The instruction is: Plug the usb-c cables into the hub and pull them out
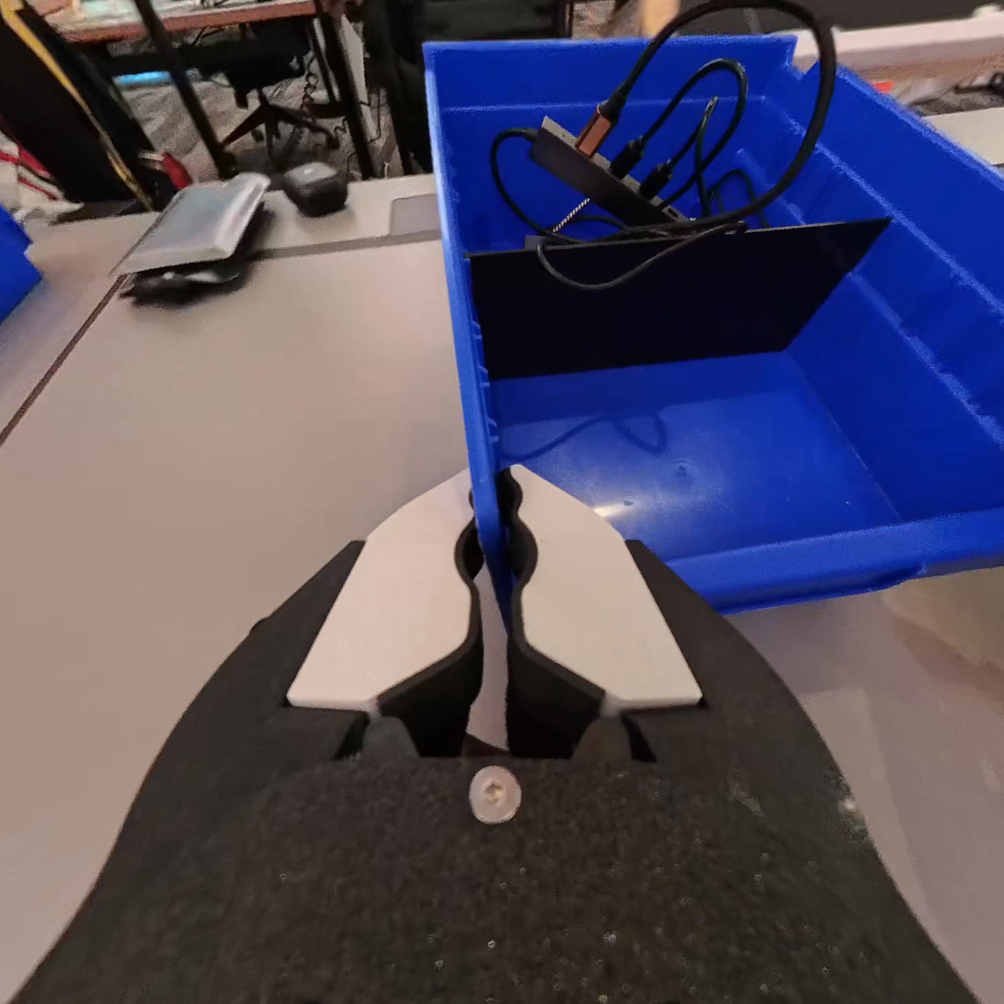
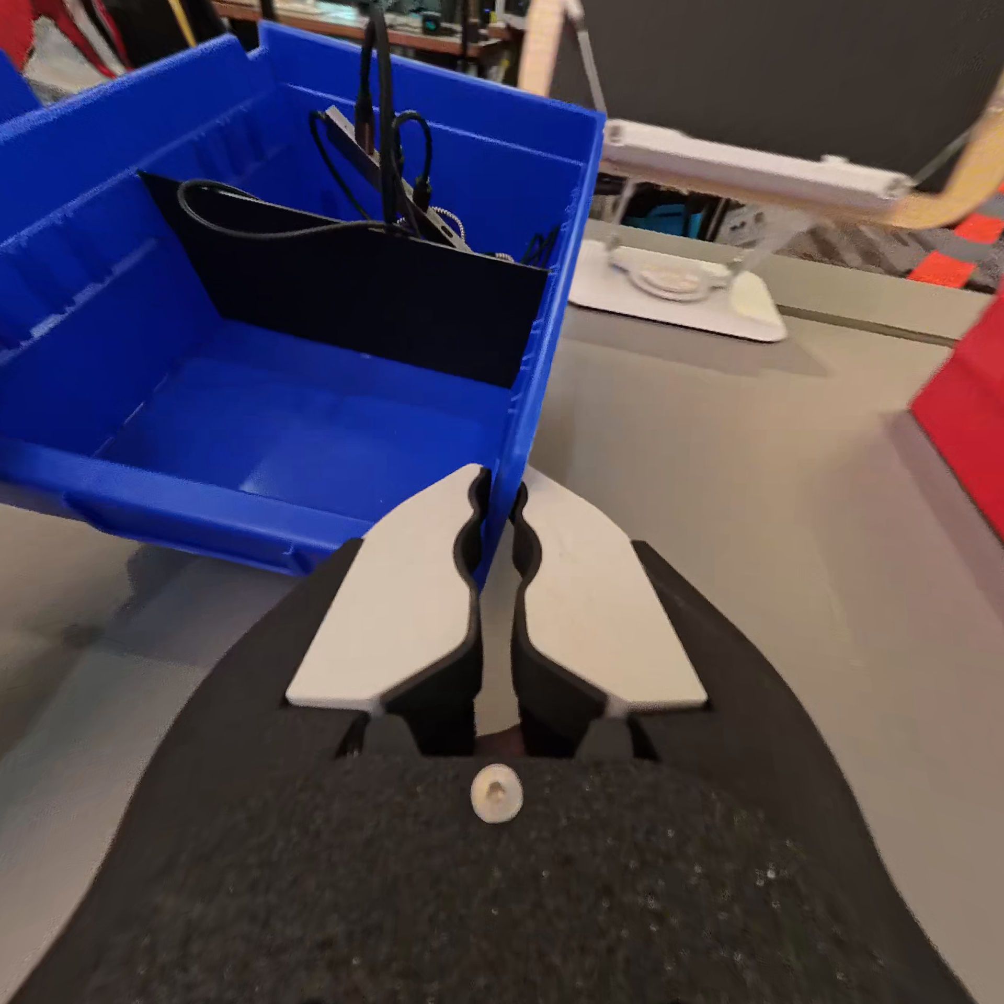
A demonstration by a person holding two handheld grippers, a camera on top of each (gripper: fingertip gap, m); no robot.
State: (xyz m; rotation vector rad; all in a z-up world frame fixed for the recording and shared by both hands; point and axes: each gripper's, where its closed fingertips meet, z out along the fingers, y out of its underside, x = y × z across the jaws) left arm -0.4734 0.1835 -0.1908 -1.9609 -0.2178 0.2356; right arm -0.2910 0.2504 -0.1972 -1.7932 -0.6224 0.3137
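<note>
Hub [image 1: 608,174] with cables [image 1: 701,108] way back behind the divider [image 1: 652,304]; left gripper [image 1: 491,489] and right gripper [image 2: 502,489] both clamped on blue bin [image 1: 815,462] side walls, angled slightly down.

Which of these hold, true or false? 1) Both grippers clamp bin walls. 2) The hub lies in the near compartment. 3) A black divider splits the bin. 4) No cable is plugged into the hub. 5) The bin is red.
1) True: the left gripper and the right gripper each have their jaws closed on a side wall of the bin.
2) False: the hub sits behind the divider, in the far compartment.
3) True.
4) False: cables are plugged into it.
5) False: it is blue.
</note>
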